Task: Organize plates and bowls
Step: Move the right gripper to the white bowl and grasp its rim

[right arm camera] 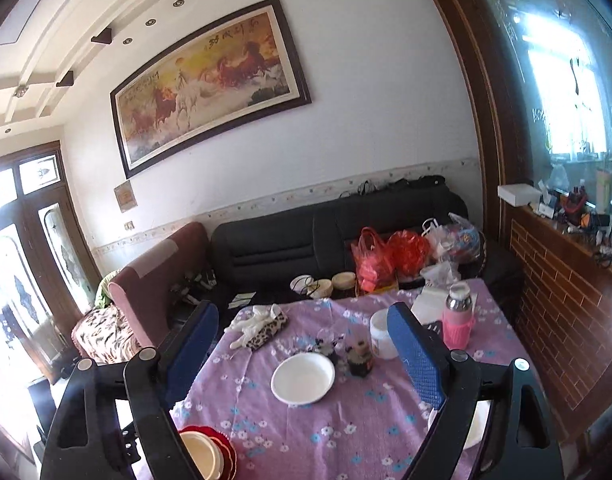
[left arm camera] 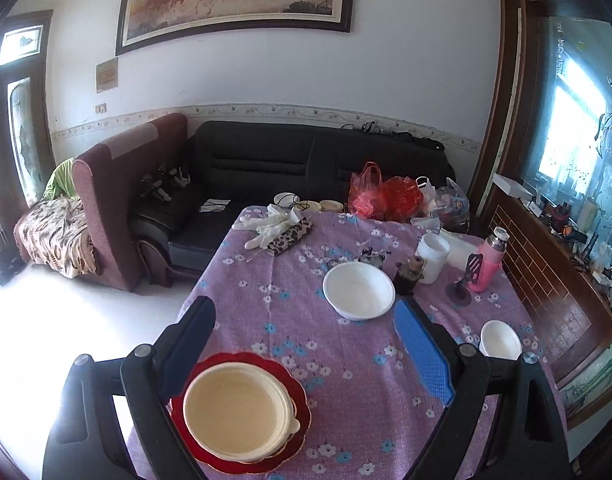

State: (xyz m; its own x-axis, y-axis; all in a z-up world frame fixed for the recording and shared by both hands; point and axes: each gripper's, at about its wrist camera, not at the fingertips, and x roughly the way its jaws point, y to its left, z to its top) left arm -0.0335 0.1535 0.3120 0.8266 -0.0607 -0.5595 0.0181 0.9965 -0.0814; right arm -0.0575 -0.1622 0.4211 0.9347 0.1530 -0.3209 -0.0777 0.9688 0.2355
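Open tablecloth (left arm camera: 345, 380) between left gripper (left arm camera: 306, 344) fingers, clear up to white bowl (left arm camera: 358, 290) ahead. Cream bowl (left arm camera: 238, 412) on red plate (left arm camera: 294, 396) crowds its left finger. Beyond right finger: small white bowl (left arm camera: 500, 339), dark jar (left arm camera: 409, 278), pink flask (left arm camera: 487, 260), white cup (left arm camera: 433, 257).

Red plate (right arm camera: 226, 454) cut by bottom edge, small white bowl (right arm camera: 475, 424) mostly hidden behind right gripper (right arm camera: 304, 344)
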